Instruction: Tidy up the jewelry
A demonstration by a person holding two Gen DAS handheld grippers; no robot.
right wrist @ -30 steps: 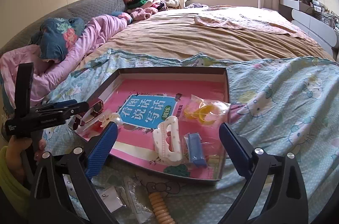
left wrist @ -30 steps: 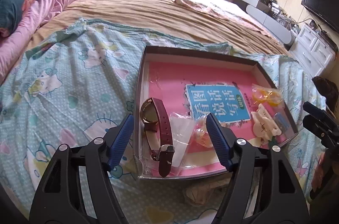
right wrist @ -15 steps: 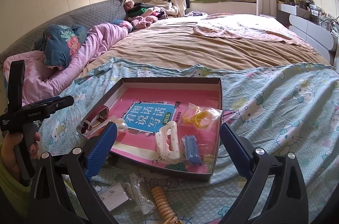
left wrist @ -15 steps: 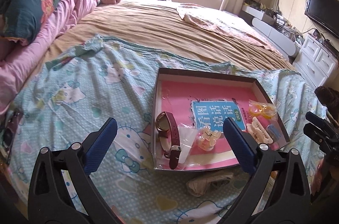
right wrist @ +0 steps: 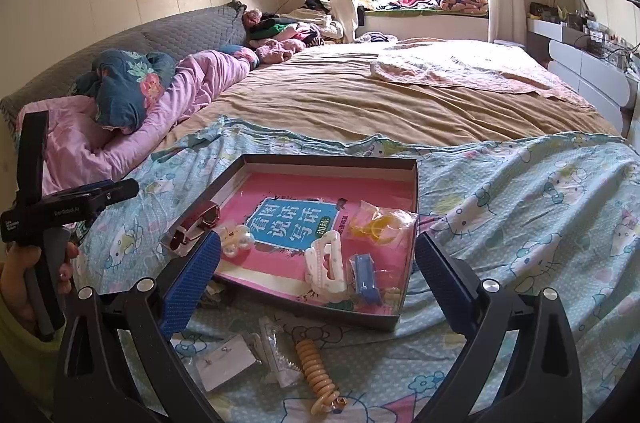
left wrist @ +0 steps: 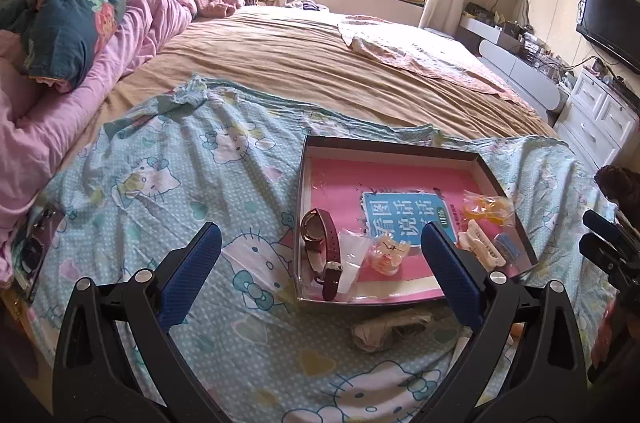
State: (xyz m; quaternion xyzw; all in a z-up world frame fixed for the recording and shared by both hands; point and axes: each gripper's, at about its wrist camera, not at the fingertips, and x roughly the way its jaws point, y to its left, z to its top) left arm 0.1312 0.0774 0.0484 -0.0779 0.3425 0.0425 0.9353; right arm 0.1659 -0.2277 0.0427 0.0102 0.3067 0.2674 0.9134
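Note:
A shallow dark box [left wrist: 394, 148] [right wrist: 332, 159] lies on the blue cartoon sheet. Inside are a maroon watch [left wrist: 320, 247] [right wrist: 196, 223], a pearl clip [left wrist: 386, 255] [right wrist: 236, 243], a white hair claw [left wrist: 480, 249] [right wrist: 326, 263], a blue piece in a bag [right wrist: 366, 277] and yellow rings in a bag [left wrist: 486, 207] [right wrist: 378, 221]. My left gripper [left wrist: 320, 283] is open and empty, held back above the box's near left corner. My right gripper [right wrist: 316, 287] is open and empty over the box's near edge. A cream spiral hair tie [right wrist: 316, 371], an earring card [right wrist: 226, 363] and a small bag [right wrist: 276, 351] lie on the sheet before the box.
A crumpled wrapper [left wrist: 384, 327] lies by the box's near edge. Pink bedding and a blue pillow [left wrist: 64, 23] sit at left. A tan blanket [left wrist: 320, 71] covers the far bed. White drawers [left wrist: 600, 115] and a TV [left wrist: 612, 23] stand at right.
My left gripper has pulled back and up from the watch and its jaws have spread wide. My right gripper has also lifted back a little; both views widen.

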